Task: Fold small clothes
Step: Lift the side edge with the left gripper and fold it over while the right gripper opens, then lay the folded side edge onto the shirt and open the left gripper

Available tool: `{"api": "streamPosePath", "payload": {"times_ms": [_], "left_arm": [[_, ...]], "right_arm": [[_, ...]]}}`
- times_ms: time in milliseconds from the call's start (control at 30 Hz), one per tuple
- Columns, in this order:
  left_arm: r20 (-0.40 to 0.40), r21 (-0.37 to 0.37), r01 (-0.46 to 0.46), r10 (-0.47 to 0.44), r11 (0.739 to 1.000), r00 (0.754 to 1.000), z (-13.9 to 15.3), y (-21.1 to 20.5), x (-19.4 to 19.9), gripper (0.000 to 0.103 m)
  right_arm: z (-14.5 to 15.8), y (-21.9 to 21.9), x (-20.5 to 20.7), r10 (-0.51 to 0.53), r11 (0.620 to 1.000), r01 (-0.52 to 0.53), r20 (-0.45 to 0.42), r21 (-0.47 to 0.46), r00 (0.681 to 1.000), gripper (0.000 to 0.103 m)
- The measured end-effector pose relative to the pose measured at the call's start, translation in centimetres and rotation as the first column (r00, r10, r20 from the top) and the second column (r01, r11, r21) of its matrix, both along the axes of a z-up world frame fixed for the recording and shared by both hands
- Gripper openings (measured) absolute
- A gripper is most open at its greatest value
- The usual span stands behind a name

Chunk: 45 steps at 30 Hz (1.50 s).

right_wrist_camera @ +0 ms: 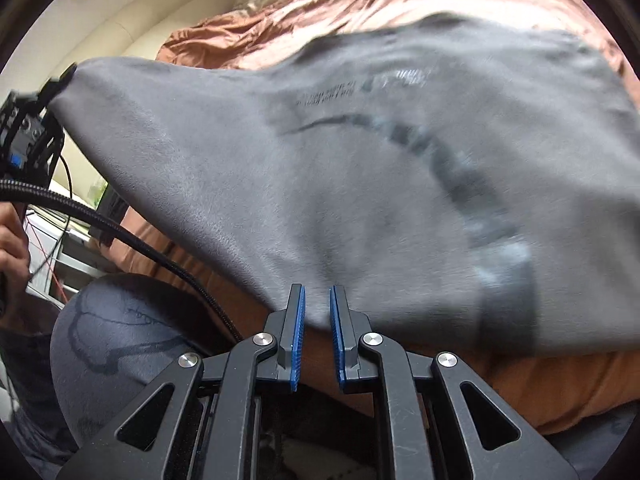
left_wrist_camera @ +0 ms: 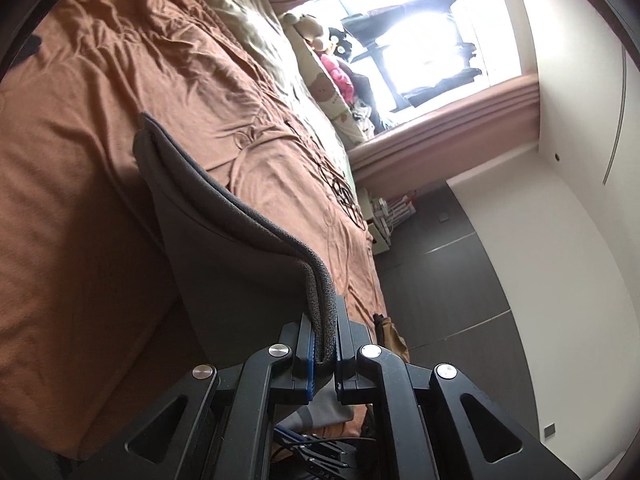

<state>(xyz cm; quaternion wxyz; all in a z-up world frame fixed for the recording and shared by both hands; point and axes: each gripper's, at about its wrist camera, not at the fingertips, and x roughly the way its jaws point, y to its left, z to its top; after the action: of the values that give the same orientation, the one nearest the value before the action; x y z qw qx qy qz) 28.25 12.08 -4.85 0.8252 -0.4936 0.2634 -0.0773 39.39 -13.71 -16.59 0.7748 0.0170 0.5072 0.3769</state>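
A grey garment (left_wrist_camera: 224, 248) hangs lifted over the brown bedsheet (left_wrist_camera: 80, 160). My left gripper (left_wrist_camera: 325, 344) is shut on its thick doubled hem, and the cloth stretches away from the jaws toward the bed. In the right wrist view the same garment (right_wrist_camera: 320, 184) spreads wide, with dark printed lettering and a blurred right side. My right gripper (right_wrist_camera: 318, 312) grips its lower edge, with grey cloth between the blue pads (right_wrist_camera: 300, 328). The left gripper (right_wrist_camera: 60, 76) holds the far left corner, and the edge between the two runs taut.
The bed has a beige cover (left_wrist_camera: 240, 12) and pillows with soft toys (left_wrist_camera: 320, 52) near the bright window (left_wrist_camera: 432, 36). Dark floor (left_wrist_camera: 460, 280) lies beside the bed. A black cable (right_wrist_camera: 140, 240), a hand (right_wrist_camera: 12, 240) and a knee (right_wrist_camera: 120, 340) sit at the left.
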Motion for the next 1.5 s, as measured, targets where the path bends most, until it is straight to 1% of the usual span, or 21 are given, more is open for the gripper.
{"api": "streamPosePath", "payload": {"times_ms": [67, 133, 233, 267, 333, 367, 400, 467, 567, 667, 833, 967, 1100, 1200, 1233, 1300, 1367, 1400, 1433, 1467, 1500], "left_arm": [[-0.003, 0.017, 0.02, -0.02, 1.0, 1.0, 0.7, -0.9, 1.1, 0.007], [-0.006, 0.036, 0.045, -0.045, 0.998, 0.999, 1.5, -2.1, 2.2, 0.007], [-0.011, 0.058, 0.08, -0.079, 0.995, 0.997, 2.2, -3.8, 3.6, 0.007], [-0.013, 0.066, 0.094, -0.094, 0.993, 0.996, 2.4, -4.5, 4.2, 0.007], [-0.02, 0.078, 0.121, -0.119, 0.99, 0.993, 2.7, -5.8, 5.1, 0.007], [-0.025, 0.084, 0.134, -0.133, 0.987, 0.991, 2.8, -6.4, 5.7, 0.007], [-0.028, 0.09, 0.149, -0.147, 0.985, 0.989, 2.9, -7.1, 6.2, 0.007], [-0.037, 0.101, 0.177, -0.174, 0.979, 0.984, 3.1, -8.4, 7.2, 0.007], [-0.049, 0.116, 0.211, -0.206, 0.971, 0.977, 3.3, -10.2, 8.3, 0.007], [-0.072, 0.139, 0.256, -0.248, 0.957, 0.966, 3.3, -12.3, 9.4, 0.007], [-0.116, 0.175, 0.347, -0.331, 0.921, 0.937, 3.0, -16.3, 11.2, 0.007], [-0.16, 0.192, 0.419, -0.392, 0.888, 0.906, 2.1, -19.5, 12.4, 0.007], [-0.199, 0.203, 0.466, -0.43, 0.861, 0.881, 1.1, -22.0, 13.3, 0.007], [-0.219, 0.225, 0.507, -0.464, 0.832, 0.858, 0.6, -23.9, 13.6, 0.007], [-0.224, 0.223, 0.52, -0.476, 0.824, 0.85, 0.4, -24.4, 13.7, 0.009], [-0.241, 0.214, 0.56, -0.512, 0.8, 0.824, -0.1, -25.3, 14.0, 0.02], [-0.251, 0.201, 0.598, -0.549, 0.776, 0.797, -0.4, -25.9, 14.2, 0.045], [-0.245, 0.199, 0.608, -0.561, 0.769, 0.791, -0.4, -25.8, 14.1, 0.051], [-0.239, 0.208, 0.607, -0.562, 0.767, 0.792, -0.2, -25.5, 13.8, 0.06], [-0.233, 0.219, 0.6, -0.555, 0.77, 0.798, 0.0, -25.1, 13.5, 0.063], [-0.229, 0.231, 0.588, -0.544, 0.775, 0.807, 0.2, -24.5, 13.2, 0.063]], "right_arm": [[0.9, -1.2, 0.1, -0.036, 0.999, 0.036, 0.031, 0.005, 0.999, 0.01], [2.1, -2.8, 0.0, -0.07, 0.997, 0.068, 0.062, 0.032, 0.996, 0.01], [3.4, -5.3, -0.1, -0.108, 0.992, 0.103, 0.086, 0.069, 0.99, 0.01], [3.8, -6.0, -0.1, -0.118, 0.991, 0.111, 0.099, 0.073, 0.988, 0.013], [4.3, -7.4, -0.5, -0.136, 0.989, 0.127, 0.125, 0.076, 0.983, 0.032], [4.6, -8.1, -0.6, -0.146, 0.987, 0.135, 0.132, 0.086, 0.98, 0.055], [4.7, -8.6, -0.8, -0.15, 0.986, 0.137, 0.139, 0.097, 0.979, 0.07], [4.9, -9.8, -1.2, -0.173, 0.981, 0.157, 0.153, 0.114, 0.973, 0.071], [5.0, -11.3, -1.9, -0.198, 0.975, 0.178, 0.153, 0.135, 0.968, 0.071], [4.7, -12.7, -2.0, -0.224, 0.967, 0.202, 0.14, 0.155, 0.964, 0.071], [4.6, -15.0, -2.0, -0.248, 0.959, 0.226, 0.121, 0.169, 0.961, 0.071], [4.9, -16.0, -2.0, -0.259, 0.955, 0.237, 0.108, 0.18, 0.96, 0.071], [5.1, -17.2, -1.9, -0.273, 0.951, 0.253, 0.099, 0.18, 0.957, 0.071], [4.9, -17.7, -1.8, -0.275, 0.952, 0.258, 0.088, 0.166, 0.957, 0.071], [4.8, -17.8, -1.7, -0.27, 0.953, 0.254, 0.079, 0.166, 0.96, 0.071], [4.7, -18.1, -1.6, -0.268, 0.954, 0.255, 0.068, 0.158, 0.961, 0.071], [4.6, -18.4, -1.3, -0.266, 0.955, 0.256, 0.048, 0.148, 0.963, 0.071], [4.5, -18.5, -1.3, -0.262, 0.957, 0.254, 0.042, 0.144, 0.964, 0.071], [4.4, -18.5, -1.1, -0.258, 0.958, 0.251, 0.04, 0.138, 0.965, 0.071], [4.3, -18.4, -1.0, -0.254, 0.96, 0.248, 0.037, 0.128, 0.966, 0.071], [4.3, -18.2, -0.7, -0.248, 0.963, 0.243, 0.035, 0.116, 0.968, 0.071]]}}
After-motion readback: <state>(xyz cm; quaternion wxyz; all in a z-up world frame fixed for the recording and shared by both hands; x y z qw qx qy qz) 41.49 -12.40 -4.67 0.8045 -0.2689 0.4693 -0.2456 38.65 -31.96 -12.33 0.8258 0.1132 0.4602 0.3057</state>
